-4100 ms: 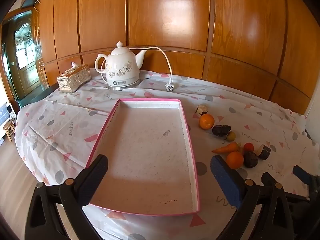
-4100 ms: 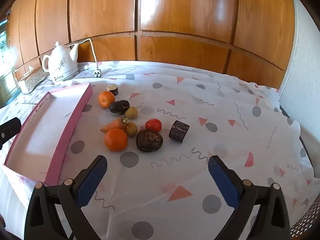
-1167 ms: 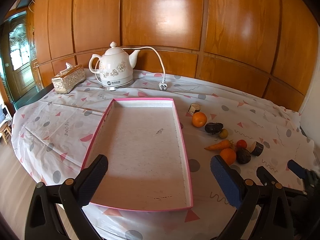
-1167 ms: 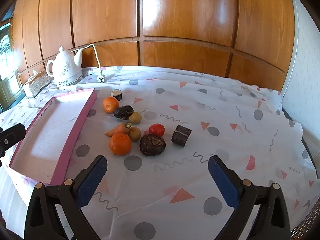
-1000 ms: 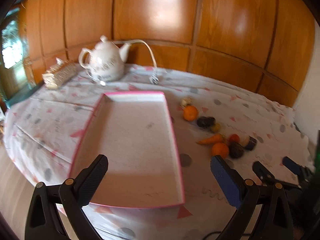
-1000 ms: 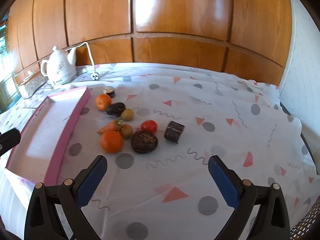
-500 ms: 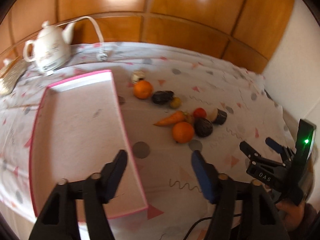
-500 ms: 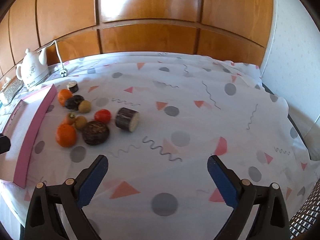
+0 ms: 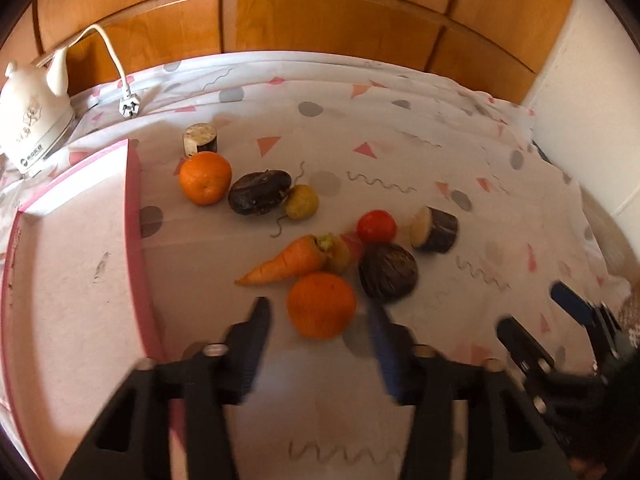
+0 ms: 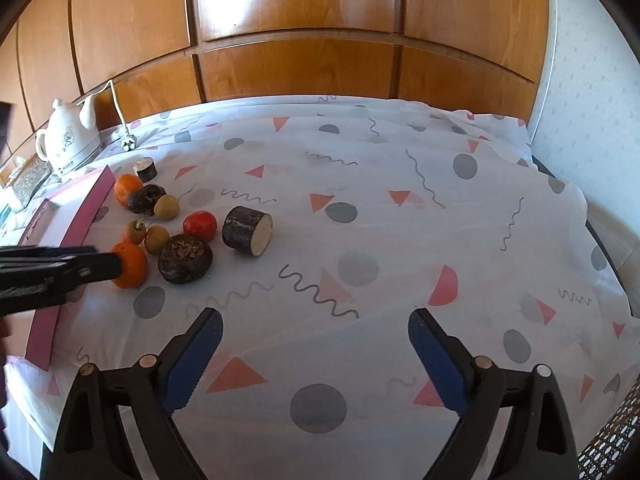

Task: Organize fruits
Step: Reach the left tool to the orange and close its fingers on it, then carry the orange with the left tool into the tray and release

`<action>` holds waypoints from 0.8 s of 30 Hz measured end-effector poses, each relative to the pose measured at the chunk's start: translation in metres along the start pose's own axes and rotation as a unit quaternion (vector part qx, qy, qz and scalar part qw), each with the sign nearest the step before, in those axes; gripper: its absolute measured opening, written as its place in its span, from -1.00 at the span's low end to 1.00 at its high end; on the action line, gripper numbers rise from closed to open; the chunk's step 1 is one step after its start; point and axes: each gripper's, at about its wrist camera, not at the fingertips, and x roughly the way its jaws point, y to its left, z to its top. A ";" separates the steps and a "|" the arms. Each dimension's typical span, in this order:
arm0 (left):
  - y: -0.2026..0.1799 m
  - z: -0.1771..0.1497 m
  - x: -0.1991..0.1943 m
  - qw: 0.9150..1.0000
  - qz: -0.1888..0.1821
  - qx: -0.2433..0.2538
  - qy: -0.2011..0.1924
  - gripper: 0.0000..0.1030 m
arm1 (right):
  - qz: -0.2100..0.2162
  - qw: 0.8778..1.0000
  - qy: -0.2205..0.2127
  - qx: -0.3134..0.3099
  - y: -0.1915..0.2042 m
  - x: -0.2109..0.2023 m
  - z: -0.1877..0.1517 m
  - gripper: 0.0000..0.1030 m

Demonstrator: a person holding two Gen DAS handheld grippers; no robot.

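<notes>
The round, dimpled orange fruit (image 9: 321,305) nearest the camera was framed between the fingers (image 9: 256,334) of the left gripper (image 9: 320,320), straight ahead, beside the shallow pink-rimmed tray (image 9: 134,216) on the patterned bench cloth (image 10: 360,208). The fingers, just narrowed, were not yet pressed on it. The right gripper (image 10: 314,350) was held spread and empty, well apart

The left wrist camera looks steeply down, close over the near orange (image 9: 321,305) at 6 o'clock. The right wrist camera sits farther back, facing across the tablecloth (image 10: 400,232). Both share the fruit pile, at the right view's 9 o'clock, and the kettle (image 10: 70,142).
</notes>
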 end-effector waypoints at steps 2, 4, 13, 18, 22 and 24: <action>0.002 0.000 0.010 1.000 -0.013 -0.010 0.009 -0.13 | 0.003 1.000 0.003 -0.001 -0.001 0.001 -0.001 0.82; 0.005 -0.003 0.012 1.000 -0.020 -0.021 0.006 -0.25 | 0.004 1.000 0.007 0.000 -0.002 0.003 -0.001 0.71; 0.013 -0.030 -0.028 0.999 -0.022 -0.023 -0.034 -0.25 | 0.037 0.999 0.027 0.003 0.001 0.011 0.000 0.34; 0.020 -0.046 -0.052 0.998 -0.019 -0.030 -0.055 -0.25 | 0.065 0.997 0.048 0.004 0.007 0.017 0.001 -0.08; 0.030 -0.053 -0.077 0.995 -0.027 -0.044 -0.083 -0.25 | 0.085 0.995 0.057 0.008 0.011 0.019 0.007 -0.25; 0.037 -0.056 -0.087 0.993 -0.031 -0.056 -0.095 -0.25 | 0.092 0.994 0.054 0.007 0.015 0.018 0.011 -0.25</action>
